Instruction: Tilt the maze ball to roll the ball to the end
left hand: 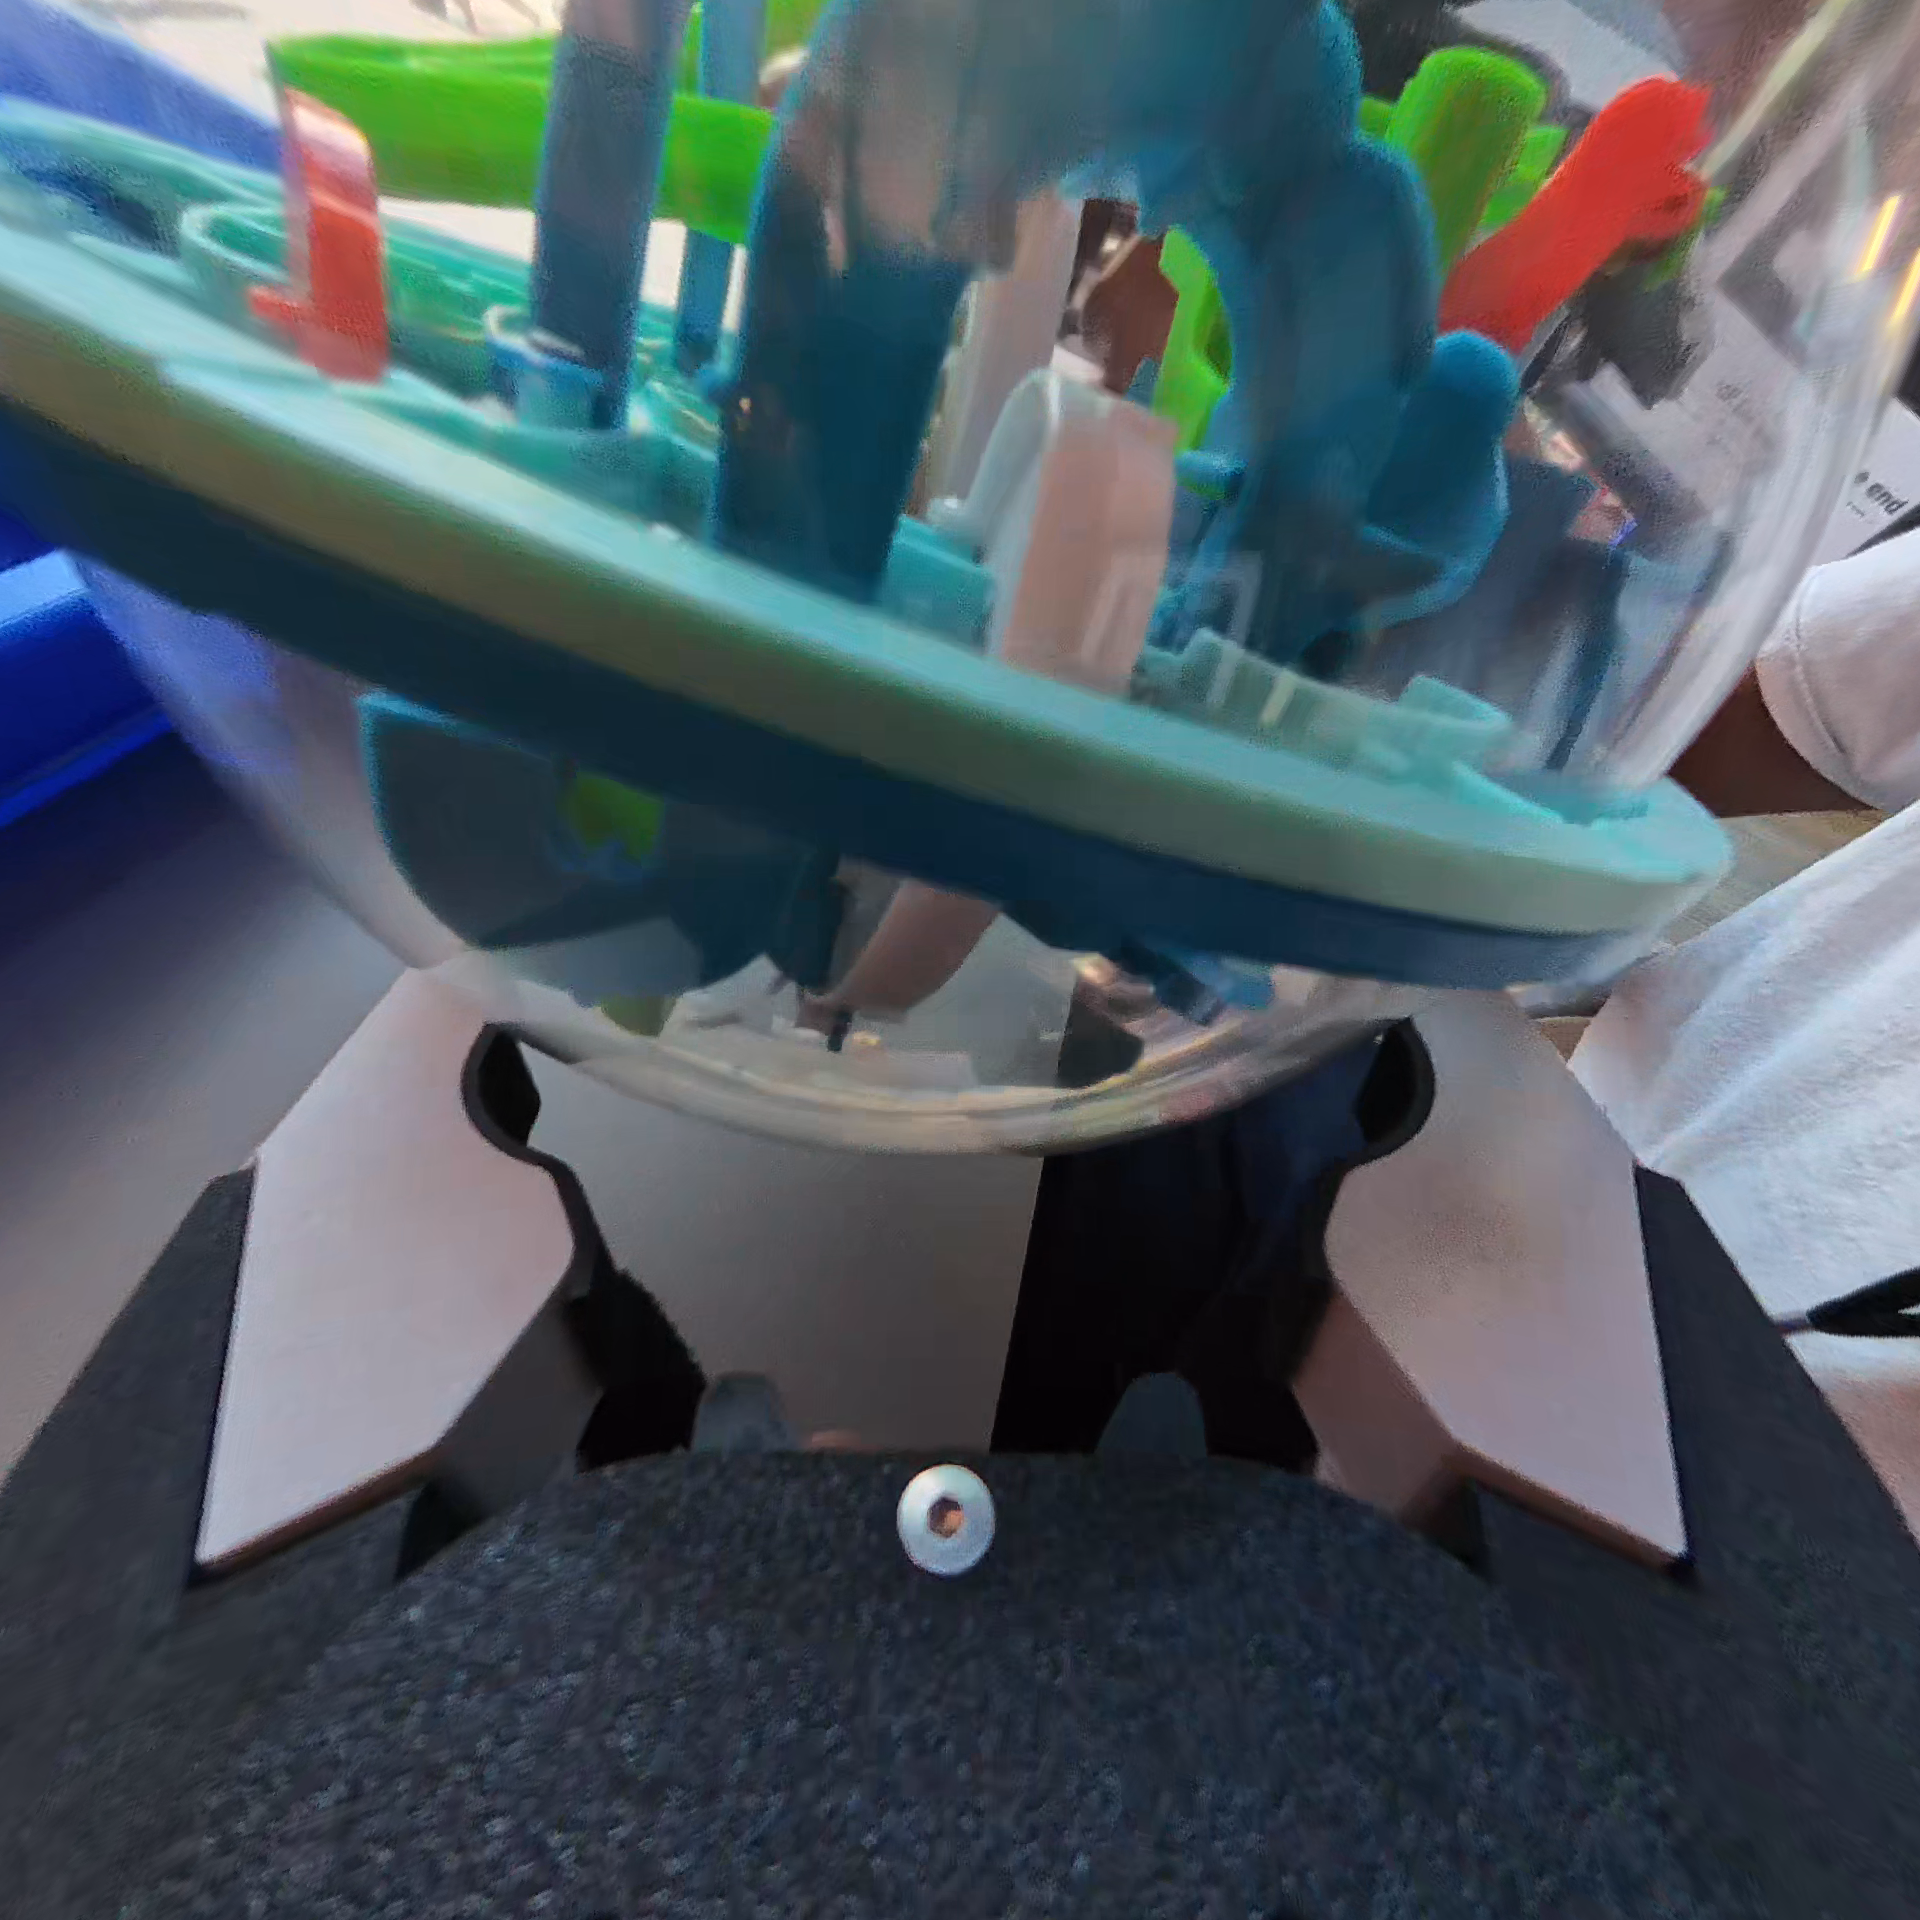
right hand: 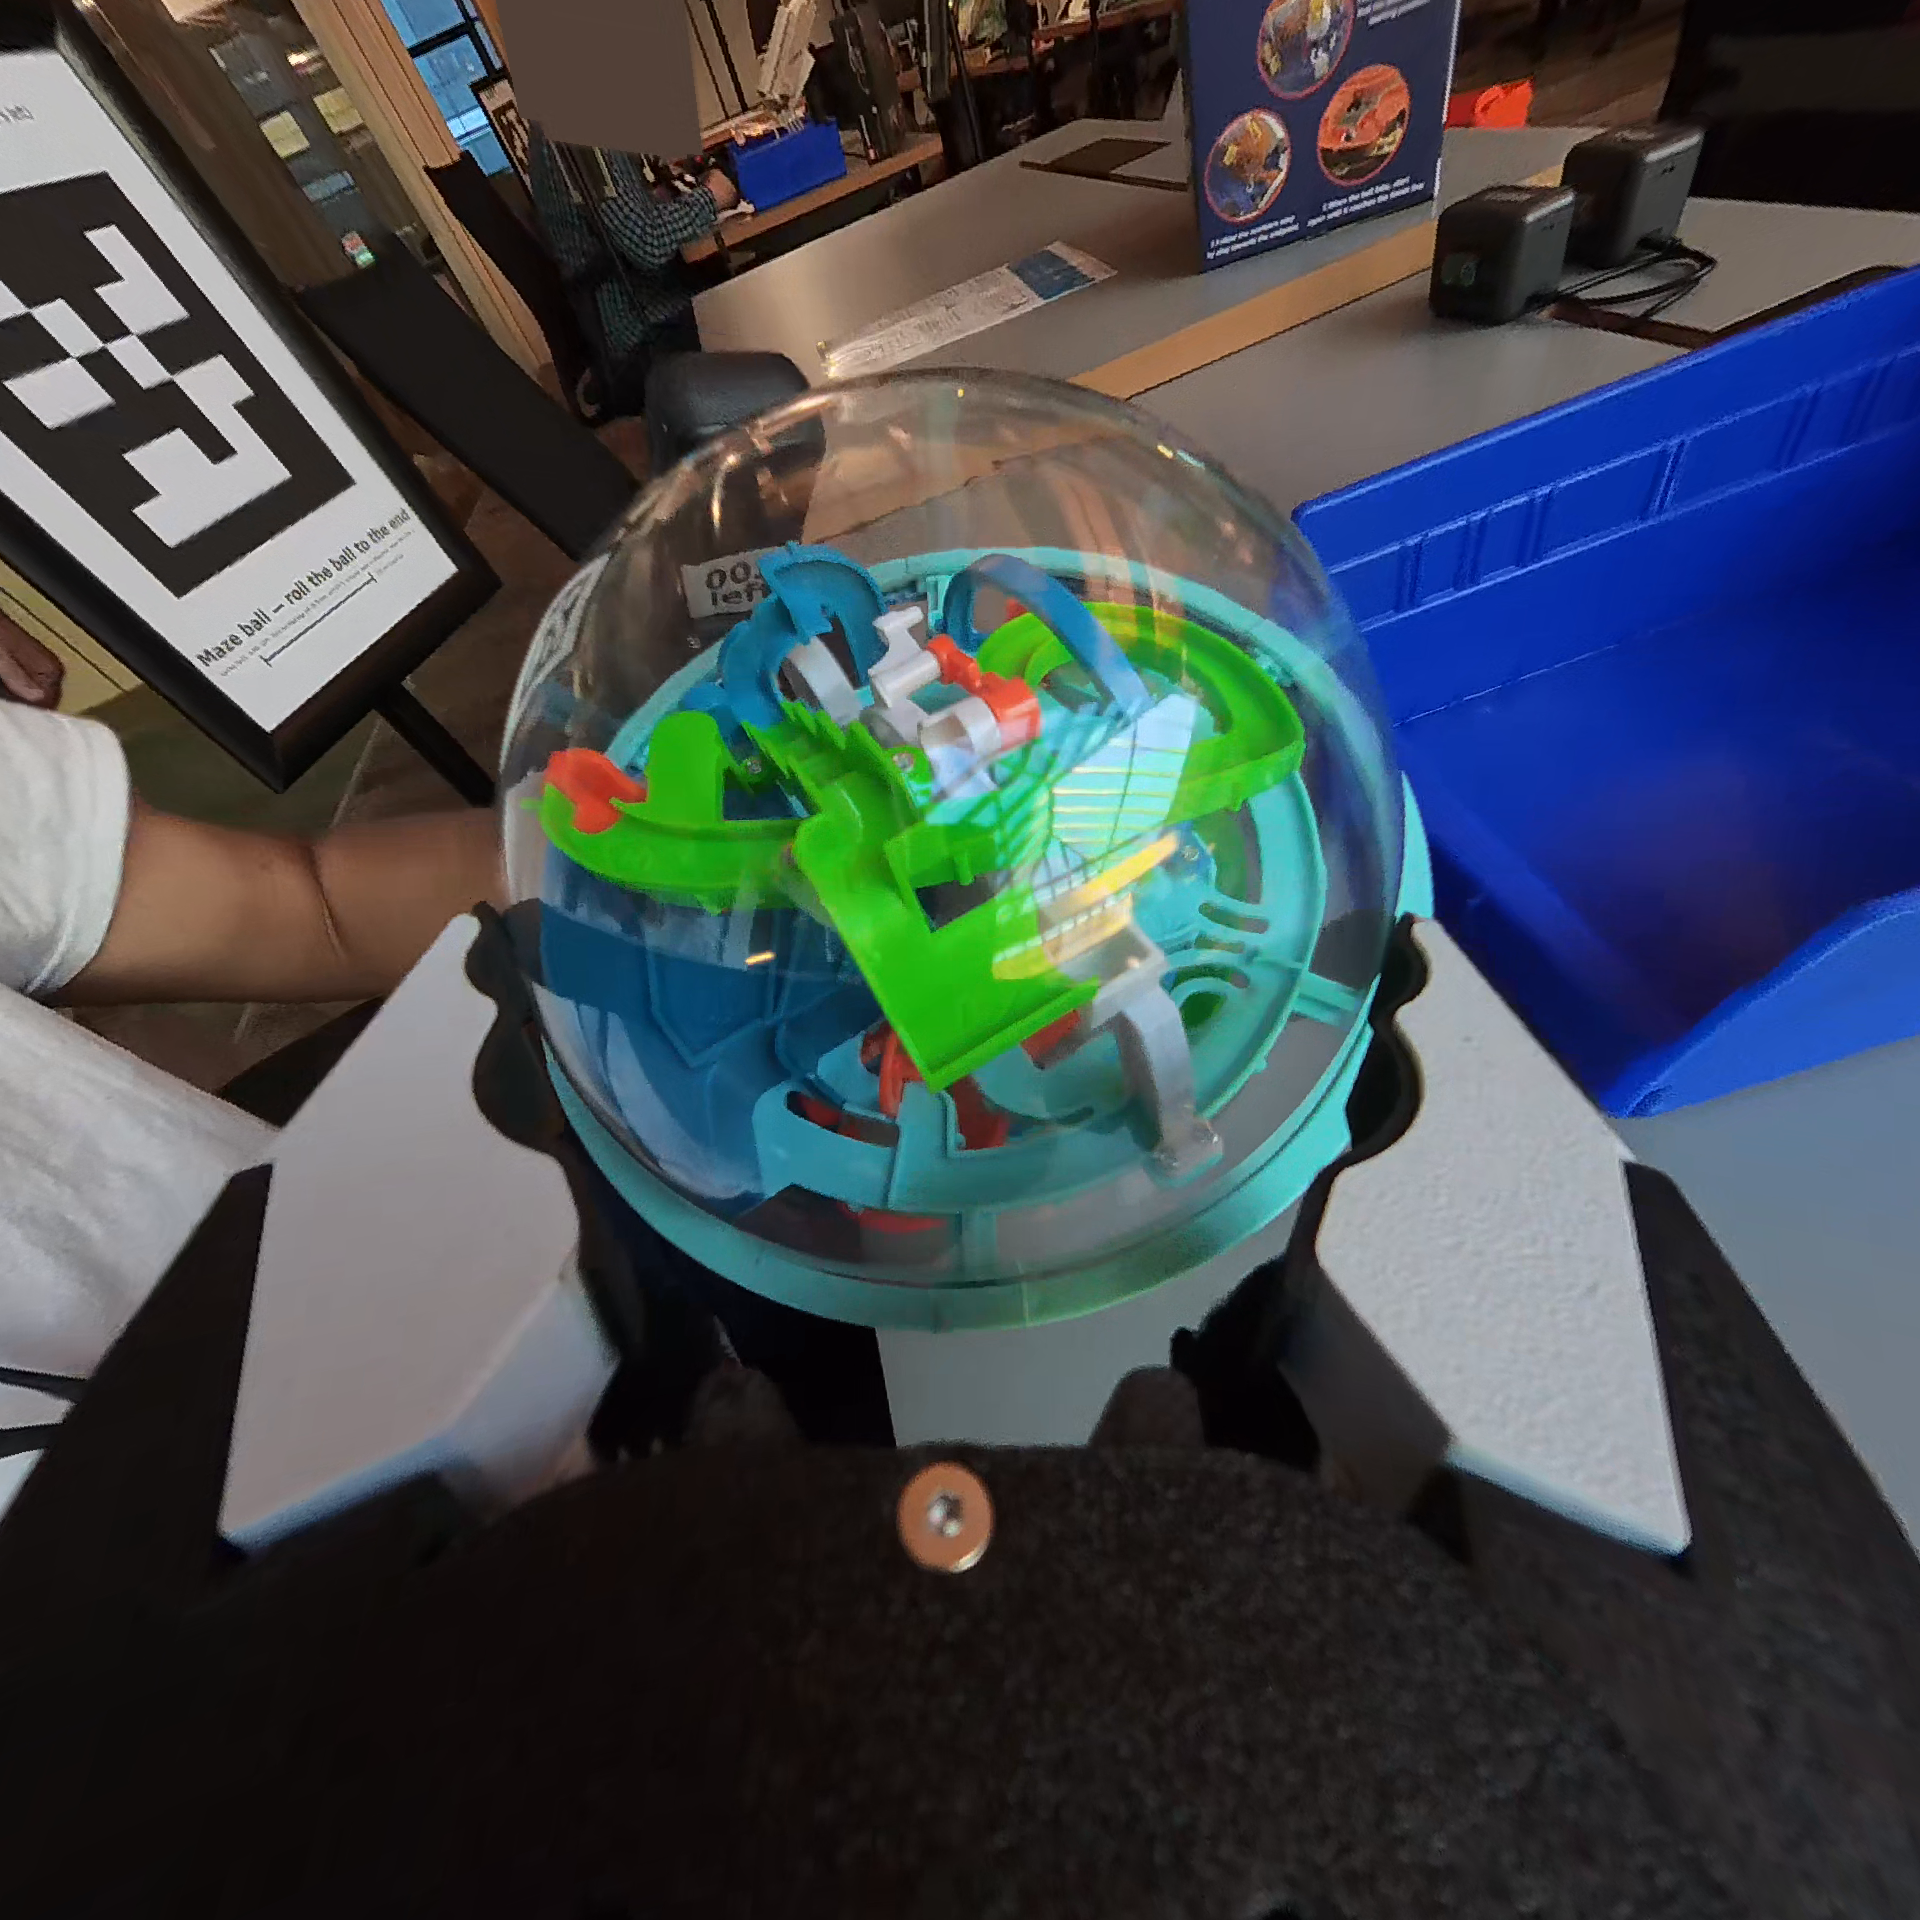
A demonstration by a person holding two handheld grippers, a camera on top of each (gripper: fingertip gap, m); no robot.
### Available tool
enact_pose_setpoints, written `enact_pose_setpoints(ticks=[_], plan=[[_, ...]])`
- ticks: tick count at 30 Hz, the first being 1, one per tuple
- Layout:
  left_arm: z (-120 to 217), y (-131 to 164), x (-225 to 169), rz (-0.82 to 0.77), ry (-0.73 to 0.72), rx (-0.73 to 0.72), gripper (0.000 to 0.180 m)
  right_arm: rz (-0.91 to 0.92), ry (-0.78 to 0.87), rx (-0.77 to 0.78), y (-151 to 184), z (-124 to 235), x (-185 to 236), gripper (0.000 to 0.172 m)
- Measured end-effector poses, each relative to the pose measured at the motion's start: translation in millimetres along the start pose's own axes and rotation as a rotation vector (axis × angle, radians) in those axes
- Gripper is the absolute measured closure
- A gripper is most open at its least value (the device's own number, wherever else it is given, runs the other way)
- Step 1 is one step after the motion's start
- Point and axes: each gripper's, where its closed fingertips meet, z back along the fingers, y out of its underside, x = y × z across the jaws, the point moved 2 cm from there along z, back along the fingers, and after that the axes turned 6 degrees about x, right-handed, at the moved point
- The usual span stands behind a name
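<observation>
Grey tabletop (right hand: 1299, 395) lies under everything, and nearest the cameras both grippers stand spread wide around the clear plastic maze ball with green, blue and orange tracks inside (right hand: 935, 831): the right gripper (right hand: 940, 977) has its black pads against the sphere's two flanks, holding it. The left gripper (left hand: 951, 1049) cradles the ball's curved underside, though motion blur makes its pad contact uncertain. Right of the ball sits a blue plastic bin (right hand: 1662, 675), left of it a framed black-and-white marker sign (right hand: 187, 447), and beyond it two dark boxes (right hand: 1558, 229).
</observation>
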Motion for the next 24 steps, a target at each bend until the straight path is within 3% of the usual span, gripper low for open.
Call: enact_pose_setpoints(ticks=[24], plan=[[2, -24, -8, -0.102, 0.031, -0.125, 0.024, 0.168, 0.125, 0.113, -37, 11, 22, 0.017]])
